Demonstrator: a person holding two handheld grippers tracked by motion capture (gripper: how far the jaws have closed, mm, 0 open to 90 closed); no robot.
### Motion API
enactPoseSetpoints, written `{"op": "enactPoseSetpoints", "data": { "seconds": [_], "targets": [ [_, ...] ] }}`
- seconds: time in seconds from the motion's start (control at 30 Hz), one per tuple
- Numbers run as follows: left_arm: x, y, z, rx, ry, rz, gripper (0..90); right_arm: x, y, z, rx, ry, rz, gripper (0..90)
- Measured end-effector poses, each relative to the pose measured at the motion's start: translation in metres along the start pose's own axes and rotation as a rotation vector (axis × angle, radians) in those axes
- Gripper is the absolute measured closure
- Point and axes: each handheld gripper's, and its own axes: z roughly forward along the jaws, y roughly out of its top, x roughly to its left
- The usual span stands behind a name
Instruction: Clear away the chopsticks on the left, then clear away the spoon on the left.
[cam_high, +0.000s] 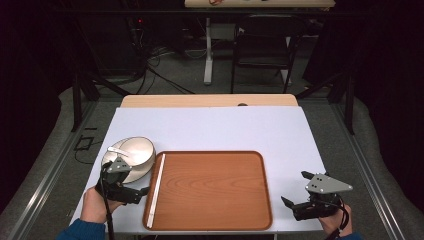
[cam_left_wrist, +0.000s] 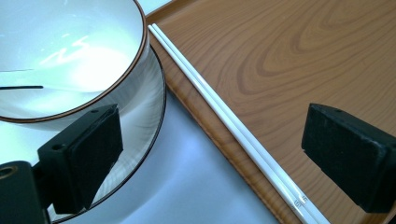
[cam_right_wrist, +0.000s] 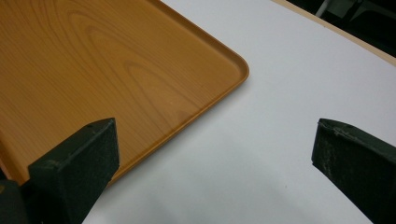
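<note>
Worktop (cam_high: 210, 127) underneath, white. Tray (cam_high: 215, 187) right of left hand-held gripper (cam_high: 131, 186), wood-grained, stiff. Plate (cam_left_wrist: 149, 135) with bowl (cam_left_wrist: 70, 56) on left, probably fragile, slick. Chopsticks (cam_left_wrist: 224, 116) just ahead between wide-open, empty jaws, against tray's near rim: light, thin, slippery; best pinched mid-length, both together. Right hand-held gripper (cam_high: 294, 200) likewise open, empty, beside tray's corner.
</note>
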Motion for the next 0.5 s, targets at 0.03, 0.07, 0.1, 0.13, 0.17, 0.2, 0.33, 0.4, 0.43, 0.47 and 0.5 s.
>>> {"op": "enactPoseSetpoints", "data": {
  "seconds": [0.03,0.07,0.1,0.13,0.17,0.2,0.33,0.4,0.43,0.47,0.5],
  "targets": [
    [0.001,0.000,-0.001,0.000,0.003,-0.002,4.4,0.000,0.000,0.000,0.002,0.001,0.001,0.1],
    [0.001,0.000,-0.002,-0.006,0.008,-0.005,3.9,0.000,0.000,0.000,0.003,0.001,0.001,0.1],
    [0.002,0.000,-0.003,-0.011,0.011,-0.009,3.6,0.000,0.000,0.000,0.002,0.000,0.001,0.1],
    [0.003,0.000,-0.004,-0.015,0.018,-0.014,3.2,0.000,0.000,0.000,-0.001,-0.001,0.000,0.1],
    [0.004,-0.001,-0.004,-0.020,0.021,-0.023,1.6,0.000,0.000,0.000,-0.002,-0.001,0.001,0.1],
    [0.005,-0.001,-0.005,-0.020,0.027,-0.027,0.1,0.000,0.000,0.000,-0.001,0.000,0.001,0.1],
    [0.009,-0.001,-0.007,-0.031,0.037,-0.034,0.0,0.000,0.000,0.000,-0.003,-0.001,0.001,0.2],
    [0.010,-0.001,-0.008,-0.039,0.046,-0.039,0.0,0.000,0.000,0.000,-0.002,-0.001,-0.001,0.2],
    [0.011,0.000,-0.009,-0.039,0.049,-0.037,0.0,0.000,0.000,0.000,-0.001,0.000,-0.001,0.1],
    [0.012,0.000,-0.009,-0.041,0.052,-0.045,0.0,0.000,0.000,0.000,0.000,0.000,0.000,0.2],
    [0.013,0.000,-0.009,-0.044,0.058,-0.046,0.0,0.000,0.000,0.000,0.000,0.000,0.000,0.2]
  ]
}}
